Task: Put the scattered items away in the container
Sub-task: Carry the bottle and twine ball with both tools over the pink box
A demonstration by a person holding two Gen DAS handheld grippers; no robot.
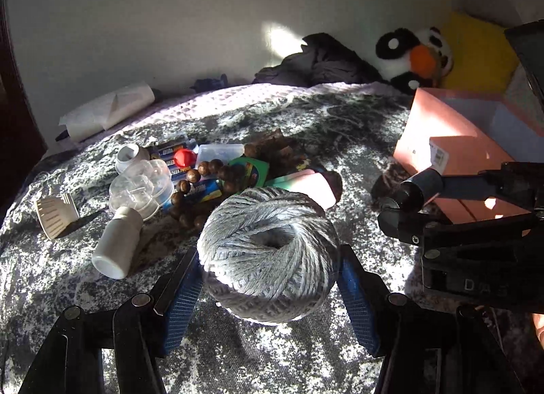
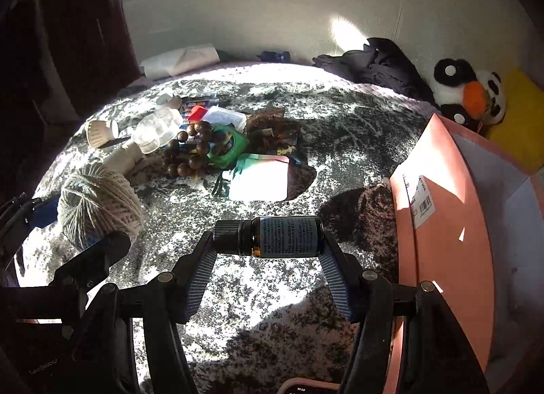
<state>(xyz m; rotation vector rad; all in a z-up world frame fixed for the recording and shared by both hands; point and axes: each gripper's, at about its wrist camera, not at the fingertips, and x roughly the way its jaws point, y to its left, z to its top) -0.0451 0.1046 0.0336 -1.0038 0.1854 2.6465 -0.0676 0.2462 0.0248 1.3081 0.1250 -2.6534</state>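
My left gripper [image 1: 270, 263] is shut on a grey ball of yarn [image 1: 268, 253], held just above the mottled blanket; the ball also shows in the right wrist view [image 2: 98, 203]. My right gripper [image 2: 268, 241] is shut on a small dark bottle [image 2: 272, 237] lying crosswise between the fingers, cap to the left; it also shows in the left wrist view [image 1: 420, 186]. The pink box [image 2: 442, 210], open at the top, stands right beside the right gripper and shows in the left wrist view [image 1: 452, 142]. A pile of scattered items lies ahead: wooden beads [image 1: 204, 178], batteries [image 1: 173, 152], a clear container [image 1: 142, 186].
A white bottle [image 1: 117, 247] and a ribbed white cap [image 1: 54, 213] lie left of the pile. A pale pouch [image 2: 260, 178] lies by the green tape measure [image 2: 227, 146]. A plush penguin [image 2: 465, 91], dark clothes [image 2: 377, 64] and a yellow cushion [image 1: 476, 50] sit by the wall.
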